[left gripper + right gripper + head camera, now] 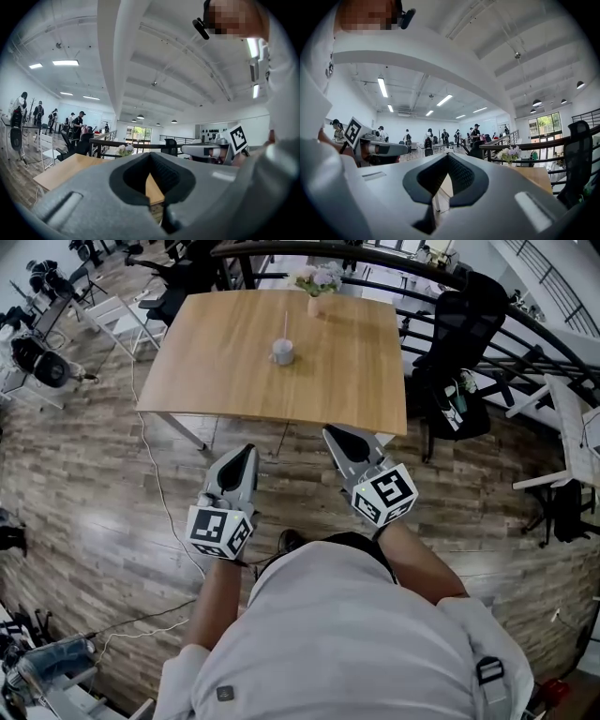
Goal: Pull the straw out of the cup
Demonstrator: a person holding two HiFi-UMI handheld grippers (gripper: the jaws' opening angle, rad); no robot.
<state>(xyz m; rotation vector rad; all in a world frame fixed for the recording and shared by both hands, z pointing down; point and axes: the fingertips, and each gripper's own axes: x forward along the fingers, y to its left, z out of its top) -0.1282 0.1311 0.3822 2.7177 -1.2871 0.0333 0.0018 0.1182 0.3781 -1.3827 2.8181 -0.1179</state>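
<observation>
Left gripper (pixel 248 451) and right gripper (pixel 331 432) both pressed together, empty, lower centre; approach table (pixel 356 381), steady cup (pixel 282 352), pinch straw (pixel 286 326) high, lift straight

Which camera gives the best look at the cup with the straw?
The head view: it shows the small grey cup with its thin pale straw standing upright on the wooden table. The two gripper views catch part of that table but no cup.
</observation>
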